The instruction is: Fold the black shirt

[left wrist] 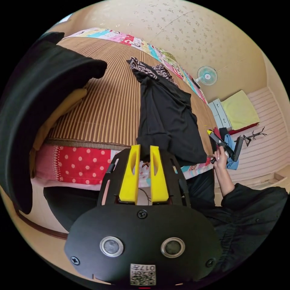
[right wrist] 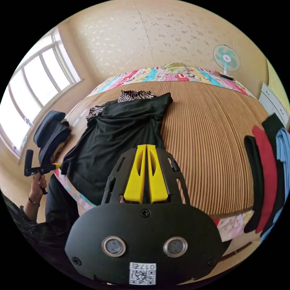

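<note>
we see black shirt point(right wrist: 120, 133) spread on striped mat point(right wrist: 208, 142) over bed point(left wrist: 78, 164), patterned collar end away from us, hem hanging at bed's near edge; left gripper point(left wrist: 144, 151) jaws slightly apart, small gap, tips at shirt's hem, we cannot tell whether cloth sits between them; right gripper point(right wrist: 146, 149) jaws pressed together, nothing between them, hovering above shirt's lower edge; fan point(right wrist: 226, 58) by wall; folded clothes point(right wrist: 269, 169) stacked at bed's side

A home bedroom: a bed point(right wrist: 211, 127) under a striped mat, wallpapered walls, a window point(right wrist: 36, 81), a fan point(right wrist: 226, 58).
</note>
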`<state>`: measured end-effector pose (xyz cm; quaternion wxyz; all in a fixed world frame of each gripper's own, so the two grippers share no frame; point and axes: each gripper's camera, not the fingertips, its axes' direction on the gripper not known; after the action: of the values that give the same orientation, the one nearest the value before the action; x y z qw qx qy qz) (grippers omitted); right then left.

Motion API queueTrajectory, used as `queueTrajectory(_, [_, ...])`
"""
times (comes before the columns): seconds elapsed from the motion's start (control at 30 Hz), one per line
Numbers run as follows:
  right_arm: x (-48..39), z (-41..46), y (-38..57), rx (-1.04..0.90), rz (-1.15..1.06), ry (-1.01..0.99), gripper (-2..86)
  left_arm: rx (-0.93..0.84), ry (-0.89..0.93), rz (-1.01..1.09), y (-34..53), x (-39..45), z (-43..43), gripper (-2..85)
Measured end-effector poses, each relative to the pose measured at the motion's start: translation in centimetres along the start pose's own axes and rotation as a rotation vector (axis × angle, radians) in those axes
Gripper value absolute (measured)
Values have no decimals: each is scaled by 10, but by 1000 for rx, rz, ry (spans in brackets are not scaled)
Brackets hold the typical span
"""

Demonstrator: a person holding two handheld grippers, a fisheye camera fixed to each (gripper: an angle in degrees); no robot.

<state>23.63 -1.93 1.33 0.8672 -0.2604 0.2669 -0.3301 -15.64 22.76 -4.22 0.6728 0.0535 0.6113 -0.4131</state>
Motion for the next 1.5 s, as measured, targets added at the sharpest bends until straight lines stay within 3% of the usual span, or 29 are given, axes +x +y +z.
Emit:
queueTrajectory(0.17, [27, -40, 47, -53, 9, 116, 5, -7, -46, 61, -9, 10, 9, 7])
queueTrajectory(0.23, [36, -45, 56, -58, 40, 74, 5, -12, -9, 89, -14, 17, -1, -1])
queueTrajectory(0.43, [48, -27, 64, -122, 70, -87, 10, 189, 23, 338, 5, 58, -95, -8])
queueTrajectory(0.53, [59, -12, 65, -132, 115, -211, 21, 174, 15, 214, 21, 36, -108, -8])
queueTrajectory(0.67, [73, 9, 67, -171, 202, -193, 57, 37, -86, -21, 46, -15, -79, -4])
queueTrajectory(0.77, [80, 13, 65, -171, 210, -203, 69, 59, -50, -118, 60, -35, -77, 18])
queueTrajectory(0.93, [94, 19, 57, -197, 203, -228, 83, 149, 92, -91, 48, -39, -85, 87])
queueTrajectory(1.1, [112, 40, 56, -247, 231, -318, 67, -38, 127, -110, 13, -39, -32, 111])
queueTrajectory(1.27, [122, 46, 64, -266, 233, -348, 43, -38, 138, -117, 12, -38, -21, 77])
queueTrajectory(1.5, [166, 64, 62, -253, 331, -473, 73, -48, 166, -103, 6, -33, -18, 13])
